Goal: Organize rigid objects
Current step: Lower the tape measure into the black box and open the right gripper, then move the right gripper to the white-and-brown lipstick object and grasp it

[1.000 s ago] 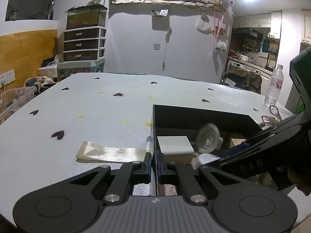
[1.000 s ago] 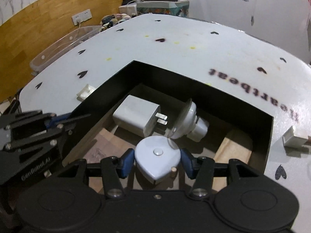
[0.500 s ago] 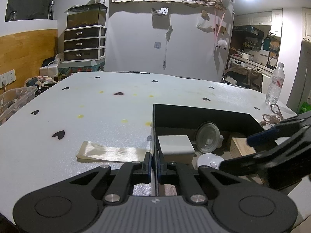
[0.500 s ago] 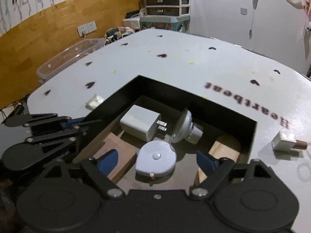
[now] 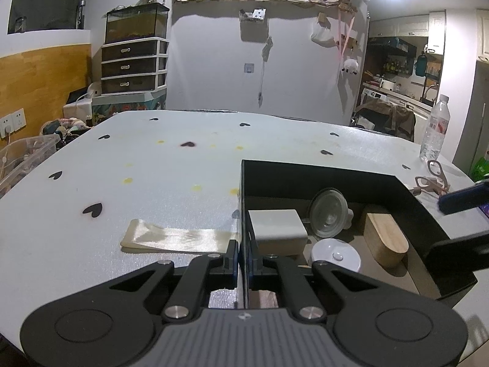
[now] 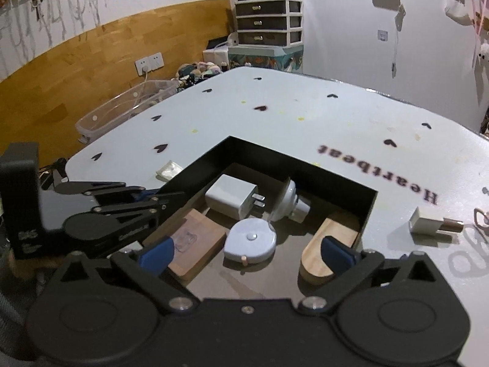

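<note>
A black open box [image 5: 305,174] sits on the white table. My left gripper [image 5: 243,263] is shut on its near left wall, as the right wrist view also shows [image 6: 165,198]. Inside lie a white charger [image 6: 232,198], a white suction cup [image 6: 287,198], a white tape measure [image 6: 250,241], a rounded wood block [image 6: 324,244] and a flat wood block [image 6: 192,244]. My right gripper [image 6: 246,252] hangs above the tape measure, its jaws opening wide, with nothing between the pads. The tape measure [image 5: 334,255] rests loose on the box floor.
A cream ribbon [image 5: 177,240] lies left of the box. On the table to the right are a small white block with a brown cap [image 6: 428,223], scissors [image 5: 431,180] and a water bottle [image 5: 435,128]. A clear plastic bin [image 6: 122,110] stands beyond the left edge.
My right gripper let go of the tape measure, opened wide and pulled back and up. The tape measure now lies in the box. The left gripper has kept still.
</note>
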### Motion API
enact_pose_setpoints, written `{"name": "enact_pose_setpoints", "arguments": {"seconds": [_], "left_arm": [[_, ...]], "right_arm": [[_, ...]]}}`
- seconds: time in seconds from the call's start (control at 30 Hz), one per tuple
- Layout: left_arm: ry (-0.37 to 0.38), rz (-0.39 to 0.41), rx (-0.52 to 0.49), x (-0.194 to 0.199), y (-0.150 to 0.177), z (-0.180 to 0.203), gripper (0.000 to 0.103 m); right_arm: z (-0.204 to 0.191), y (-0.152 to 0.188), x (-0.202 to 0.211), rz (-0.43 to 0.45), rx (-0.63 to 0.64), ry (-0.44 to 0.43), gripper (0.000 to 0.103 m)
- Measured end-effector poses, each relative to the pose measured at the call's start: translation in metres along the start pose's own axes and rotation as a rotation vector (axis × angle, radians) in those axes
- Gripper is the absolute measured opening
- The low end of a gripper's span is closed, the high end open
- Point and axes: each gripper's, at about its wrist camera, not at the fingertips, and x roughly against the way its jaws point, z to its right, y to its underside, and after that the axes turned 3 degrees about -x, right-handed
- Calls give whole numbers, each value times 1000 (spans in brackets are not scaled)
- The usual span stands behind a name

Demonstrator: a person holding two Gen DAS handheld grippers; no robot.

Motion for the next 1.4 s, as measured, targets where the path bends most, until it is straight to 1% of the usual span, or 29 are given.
{"name": "enact_pose_setpoints", "arguments": {"seconds": [0.17, 0.3, 0.43, 0.57, 0.67, 0.77, 1.0, 1.17, 1.33, 1.4], "left_arm": [[-3, -3, -2, 0, 0, 1, 5], [-5, -3, -4, 0, 0, 0, 5], [-5, -3, -4, 0, 0, 0, 5], [-5, -3, -4, 0, 0, 0, 5], [-5, -3, -4, 0, 0, 0, 5], [-7, -3, -6, 0, 0, 1, 5], [-9, -4, -7, 0, 0, 1, 5], [-10, -5, -8, -1, 0, 1, 5], [-10, -5, -7, -1, 0, 1, 5], [-11, -5, -8, -1, 0, 1, 5]], "right_arm": [[5, 9, 20, 69, 15, 7, 103], [15, 18, 33, 115, 7, 42, 103], [30, 26, 43, 154, -40, 78, 103], [48, 37, 50, 182, -82, 143, 103], [63, 48, 52, 188, -117, 202, 103], [79, 57, 50, 172, -161, 257, 103], [111, 80, 43, 169, -242, 350, 103], [134, 91, 38, 153, -342, 356, 103], [146, 91, 31, 154, -357, 377, 103], [153, 86, 26, 150, -364, 361, 103]]}}
